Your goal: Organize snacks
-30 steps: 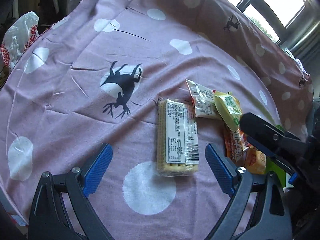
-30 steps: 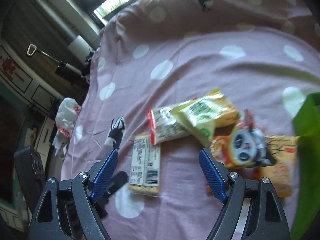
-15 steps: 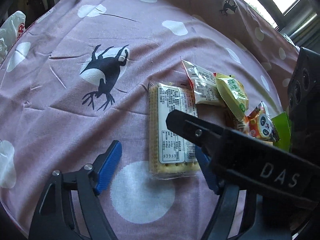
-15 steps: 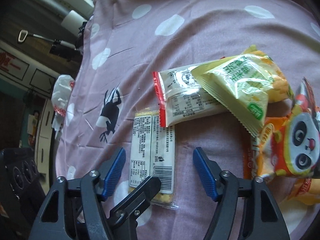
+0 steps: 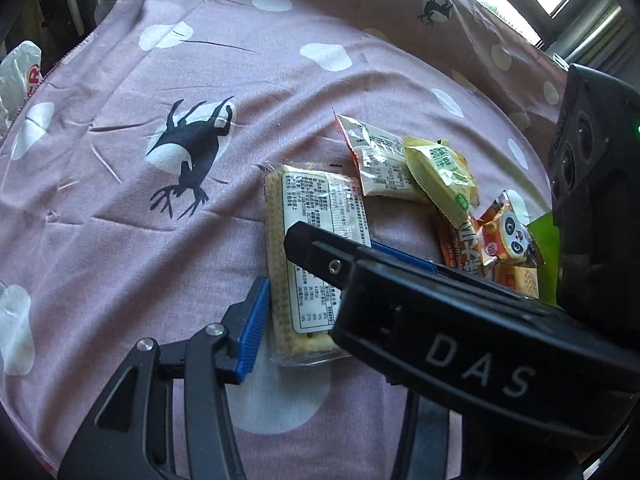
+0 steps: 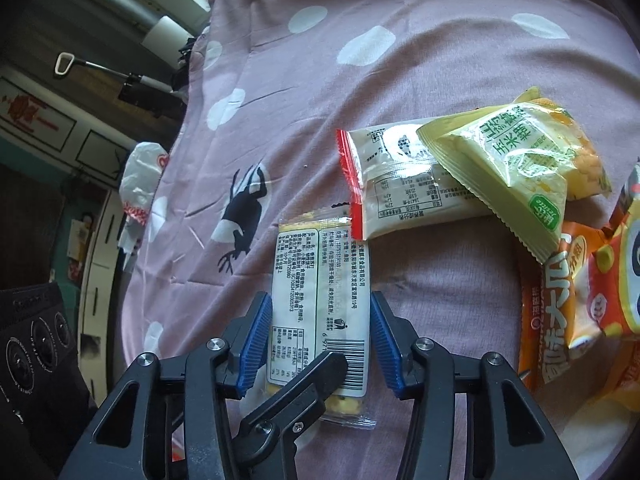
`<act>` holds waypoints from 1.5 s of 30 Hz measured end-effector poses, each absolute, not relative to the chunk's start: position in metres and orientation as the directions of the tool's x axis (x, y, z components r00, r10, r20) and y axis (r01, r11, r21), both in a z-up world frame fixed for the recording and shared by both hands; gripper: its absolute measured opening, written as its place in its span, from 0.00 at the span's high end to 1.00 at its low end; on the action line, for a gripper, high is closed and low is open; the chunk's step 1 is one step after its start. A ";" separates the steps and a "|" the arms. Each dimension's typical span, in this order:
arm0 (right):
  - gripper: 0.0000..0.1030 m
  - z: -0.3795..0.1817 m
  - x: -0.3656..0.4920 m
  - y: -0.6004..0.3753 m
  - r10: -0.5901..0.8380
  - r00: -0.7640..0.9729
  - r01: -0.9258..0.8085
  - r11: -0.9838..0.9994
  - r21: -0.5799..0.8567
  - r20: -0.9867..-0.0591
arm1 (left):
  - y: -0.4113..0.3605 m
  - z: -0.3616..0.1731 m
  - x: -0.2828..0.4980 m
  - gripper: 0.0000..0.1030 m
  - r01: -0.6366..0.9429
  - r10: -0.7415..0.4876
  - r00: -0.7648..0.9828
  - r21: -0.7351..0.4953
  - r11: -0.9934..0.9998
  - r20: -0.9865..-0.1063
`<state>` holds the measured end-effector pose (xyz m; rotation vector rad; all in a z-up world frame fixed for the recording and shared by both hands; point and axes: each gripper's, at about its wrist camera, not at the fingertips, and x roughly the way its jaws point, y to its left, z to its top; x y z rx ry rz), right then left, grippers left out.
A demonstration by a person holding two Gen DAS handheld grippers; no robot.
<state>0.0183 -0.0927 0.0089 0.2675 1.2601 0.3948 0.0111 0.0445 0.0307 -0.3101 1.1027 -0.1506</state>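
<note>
The cracker packet point(image 6: 320, 292) lies flat on the pink spotted cloth point(image 6: 440, 64) between both claws: the right claw point(image 6: 320, 340) has been closing and brackets its sides, apparently touching. The left claw point(image 5: 304, 304) has also been closing, one pad beside the packet, the other hidden.
</note>
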 end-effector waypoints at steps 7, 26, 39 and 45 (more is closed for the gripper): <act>0.49 0.036 0.002 -0.095 0.445 0.330 -0.172 0.895 0.411 -0.832 | 0.038 0.054 -0.004 0.56 0.009 -0.260 0.528 -0.301 0.954 -0.808; 0.49 0.114 -0.047 -0.108 0.403 0.591 -0.250 0.915 0.317 -0.698 | 0.014 0.111 -0.042 0.56 0.171 -0.322 0.721 -0.293 0.941 -0.614; 0.49 0.140 -0.069 -0.113 0.392 0.667 -0.281 0.920 0.274 -0.633 | 0.005 0.131 -0.060 0.56 0.210 -0.334 0.776 -0.279 0.937 -0.535; 0.49 0.151 -0.074 -0.120 0.395 0.689 -0.283 0.919 0.275 -0.608 | -0.004 0.141 -0.065 0.56 0.227 -0.332 0.794 -0.259 0.939 -0.509</act>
